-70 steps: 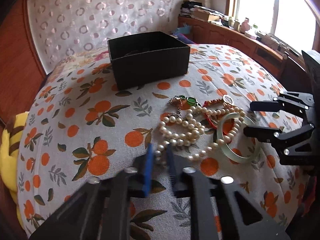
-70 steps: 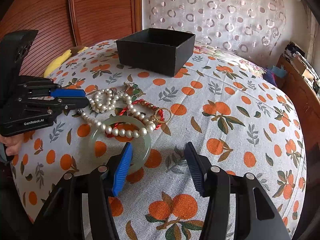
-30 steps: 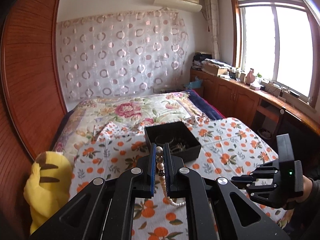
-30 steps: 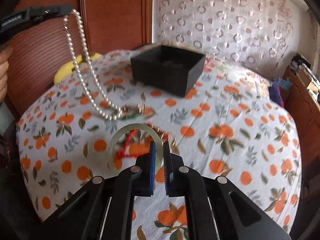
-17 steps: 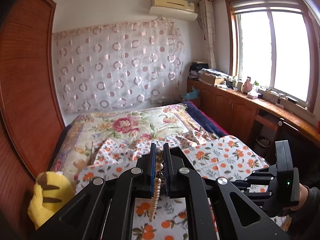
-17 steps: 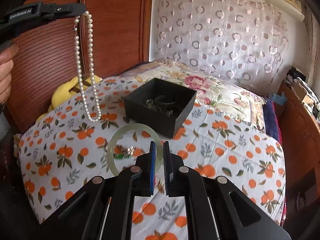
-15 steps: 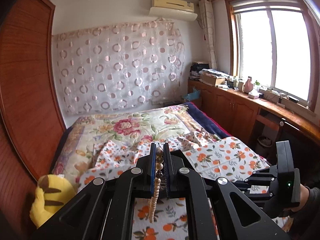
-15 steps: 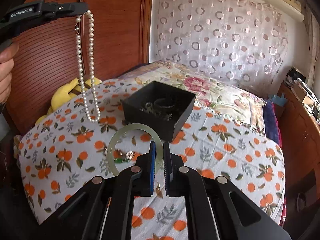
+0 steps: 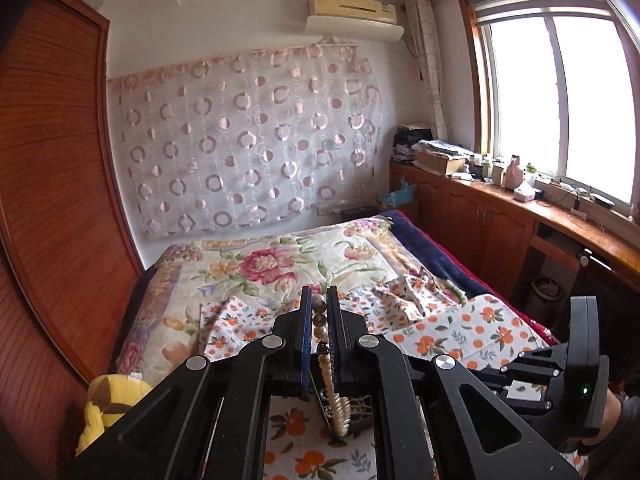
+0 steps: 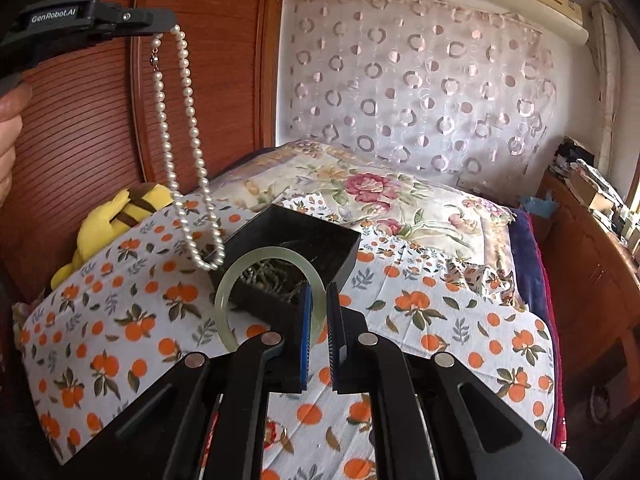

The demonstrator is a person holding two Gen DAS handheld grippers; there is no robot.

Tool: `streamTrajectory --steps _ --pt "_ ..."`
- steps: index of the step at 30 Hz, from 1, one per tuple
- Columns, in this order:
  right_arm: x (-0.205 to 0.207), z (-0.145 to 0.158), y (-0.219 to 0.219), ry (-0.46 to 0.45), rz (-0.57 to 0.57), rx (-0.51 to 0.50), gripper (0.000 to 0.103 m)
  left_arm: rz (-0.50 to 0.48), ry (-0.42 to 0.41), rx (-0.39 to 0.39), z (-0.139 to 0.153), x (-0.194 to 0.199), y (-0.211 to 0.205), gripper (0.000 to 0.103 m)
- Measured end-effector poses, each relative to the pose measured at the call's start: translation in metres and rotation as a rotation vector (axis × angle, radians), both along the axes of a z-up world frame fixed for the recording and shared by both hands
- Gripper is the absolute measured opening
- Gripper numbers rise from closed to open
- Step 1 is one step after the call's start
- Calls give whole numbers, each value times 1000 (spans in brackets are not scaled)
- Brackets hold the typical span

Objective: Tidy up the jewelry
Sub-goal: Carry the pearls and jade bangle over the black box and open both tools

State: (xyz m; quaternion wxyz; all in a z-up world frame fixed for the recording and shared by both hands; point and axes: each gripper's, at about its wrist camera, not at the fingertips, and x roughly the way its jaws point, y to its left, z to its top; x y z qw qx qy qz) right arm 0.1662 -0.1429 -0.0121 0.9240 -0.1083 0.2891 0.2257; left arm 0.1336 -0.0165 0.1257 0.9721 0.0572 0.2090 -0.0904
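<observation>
My left gripper (image 9: 319,312) is shut on a white pearl necklace (image 9: 334,392), held high in the air. In the right wrist view the left gripper (image 10: 166,26) is at the upper left and the pearl necklace (image 10: 188,152) hangs from it in a long loop, its bottom near the left rim of the black box (image 10: 296,232). My right gripper (image 10: 319,312) is shut on a pale green jade bangle (image 10: 240,276), held upright just in front of and above the black box. The box holds tangled jewelry.
The box stands on an orange-print cloth (image 10: 440,320) spread over a floral bed cover (image 10: 360,184). A yellow plush toy (image 10: 108,220) lies at the left by the wooden wardrobe. Wooden cabinets (image 9: 500,228) run under the window at the right.
Both grippers closed on jewelry and rose off the cloth. The left lifted the pearl necklace high; the right lifted the bangle and moved closer to the black box.
</observation>
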Motion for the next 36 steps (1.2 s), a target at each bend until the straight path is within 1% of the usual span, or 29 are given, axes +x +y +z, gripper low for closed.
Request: streamTrajectory --steps 3,6,13,17,21,25,30,36 --pt "6 2 2 -6 -4 9 9 8 20 -6 3 13 0 6" --pt "11 3 4 -6 -7 15 9 19 22 8 5 20 -1 6" --pt "21 1 8 -2 -14 9 9 22 26 12 9 29 -1 6" --pt "26 -3 9 6 -21 6 9 15 29 14 6 34 -4 6" --pt "34 -9 10 22 -28 5 9 6 51 17 -6 41 -8 6" --pt "45 -15 14 44 -28 7 9 -4 96 23 -30 48 -12 6" --pt "64 -20 25 64 -34 3 9 -11 151 -11 -54 59 -8 6" --pt "81 -29 36 86 -46 9 9 -13 196 -6 -75 61 -8 6"
